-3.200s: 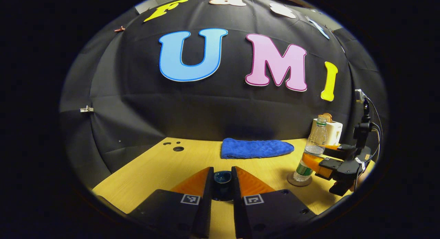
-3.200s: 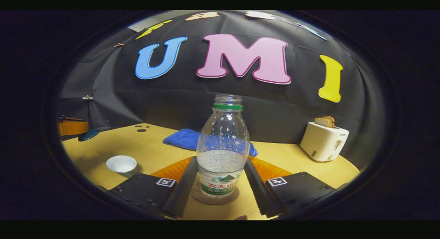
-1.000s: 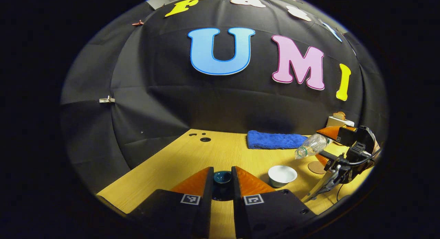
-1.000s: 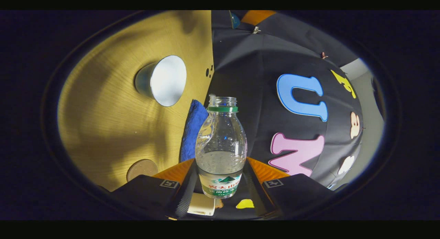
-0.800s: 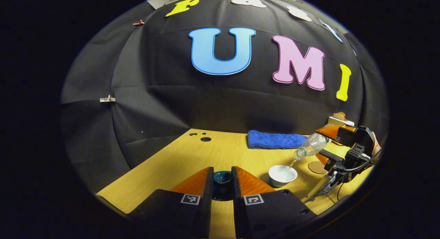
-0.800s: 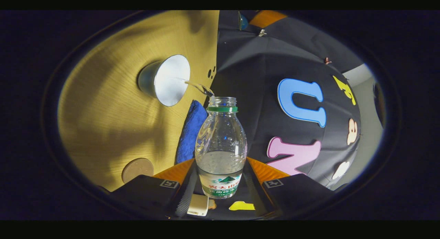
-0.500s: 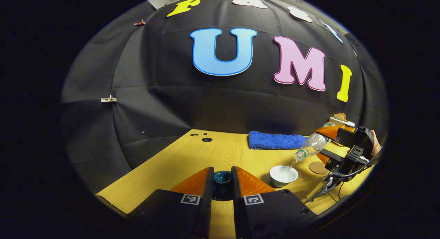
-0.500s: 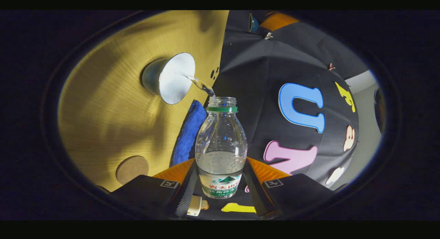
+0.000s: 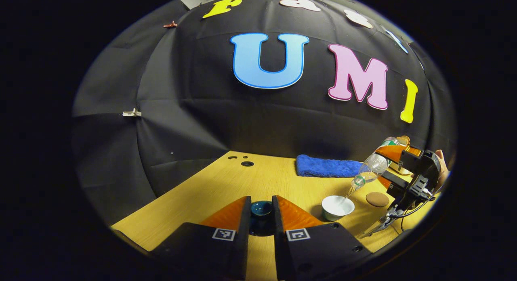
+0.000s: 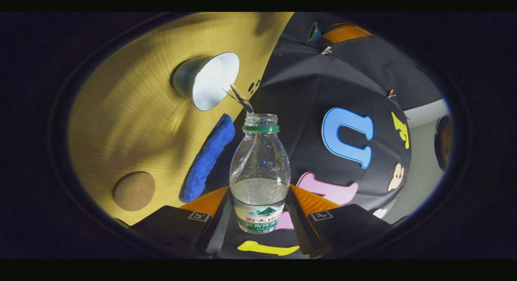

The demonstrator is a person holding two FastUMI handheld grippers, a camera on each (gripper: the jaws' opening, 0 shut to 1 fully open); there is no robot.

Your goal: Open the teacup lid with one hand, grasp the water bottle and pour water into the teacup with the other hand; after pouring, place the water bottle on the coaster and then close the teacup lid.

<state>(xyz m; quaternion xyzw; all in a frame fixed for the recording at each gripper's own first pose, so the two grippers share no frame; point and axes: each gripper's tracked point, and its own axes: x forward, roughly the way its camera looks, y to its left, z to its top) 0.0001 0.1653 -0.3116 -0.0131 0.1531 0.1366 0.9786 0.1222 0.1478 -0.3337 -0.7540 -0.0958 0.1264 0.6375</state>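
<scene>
Right claw (image 10: 258,210) hides water bottle (image 10: 259,168) base; teacup (image 9: 337,206) level unclear.

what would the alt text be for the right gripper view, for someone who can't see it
The right gripper grips a clear water bottle, tipped so a thin stream of water runs from its open mouth into a white teacup on the wooden table. A round coaster and a blue cloth lie on the table nearby.
</scene>
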